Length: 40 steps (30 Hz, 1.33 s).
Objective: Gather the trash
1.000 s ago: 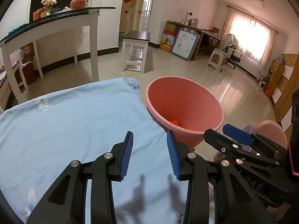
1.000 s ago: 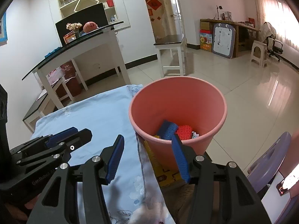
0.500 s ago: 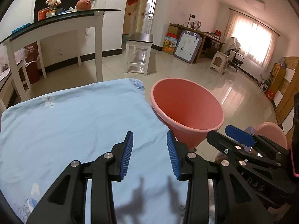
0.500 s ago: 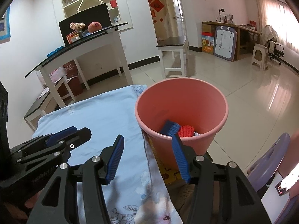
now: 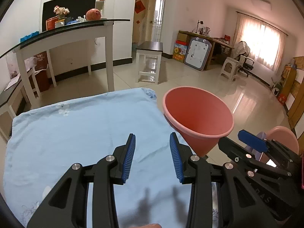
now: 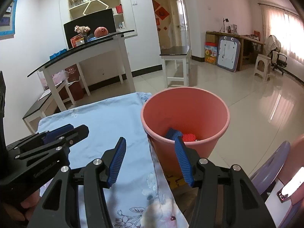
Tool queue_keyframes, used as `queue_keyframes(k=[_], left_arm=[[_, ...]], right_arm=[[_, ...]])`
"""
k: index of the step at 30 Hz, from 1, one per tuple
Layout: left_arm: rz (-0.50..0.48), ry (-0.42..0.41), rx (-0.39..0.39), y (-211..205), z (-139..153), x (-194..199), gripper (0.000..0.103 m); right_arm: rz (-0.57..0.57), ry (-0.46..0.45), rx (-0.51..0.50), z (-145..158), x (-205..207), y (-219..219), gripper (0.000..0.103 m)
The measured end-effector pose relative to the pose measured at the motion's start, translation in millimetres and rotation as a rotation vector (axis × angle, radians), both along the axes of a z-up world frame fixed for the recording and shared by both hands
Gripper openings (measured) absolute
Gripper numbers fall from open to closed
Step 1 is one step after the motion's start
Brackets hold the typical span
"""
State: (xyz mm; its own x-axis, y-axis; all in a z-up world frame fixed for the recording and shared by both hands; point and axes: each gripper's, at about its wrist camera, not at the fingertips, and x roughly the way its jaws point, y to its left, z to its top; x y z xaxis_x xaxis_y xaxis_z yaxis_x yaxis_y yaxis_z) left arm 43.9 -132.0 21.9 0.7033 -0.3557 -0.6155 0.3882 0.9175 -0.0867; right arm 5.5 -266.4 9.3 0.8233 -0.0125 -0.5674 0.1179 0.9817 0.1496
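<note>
Standing just beyond right claw point(image 6: 151, 160): bin point(image 6: 191, 148), apparently trash inside.

A flat surface carries a pale blue floral-printed cloth point(image 5: 79, 133), spread smooth and bare. Just beside its edge, a pink plastic bucket point(image 6: 190, 152) stands on the glossy tiled floor point(image 6: 256, 102).

Two hand-held grippers: the left hand-held gripper point(image 5: 152, 155) and the right hand-held gripper point(image 6: 150, 161), each with two blue-padded fingers, nothing between them. One pink bucket point(image 6: 209, 114), center right, holding two visible pieces of trash: one blue piece point(image 6: 172, 133) and one red piece point(image 6: 189, 137). One table under one light blue cloth point(image 5: 76, 129), lower left.
</note>
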Motion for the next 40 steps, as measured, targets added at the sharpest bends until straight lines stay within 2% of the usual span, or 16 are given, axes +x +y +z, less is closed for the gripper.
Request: queue_keyframes(k=[40], left_arm=[[0.013, 0.002, 0.012, 5.1, 1.0, -5.8, 0.038]], right_arm=[[-0.002, -0.015, -0.008, 0.8, -8.0, 5.6, 0.053]])
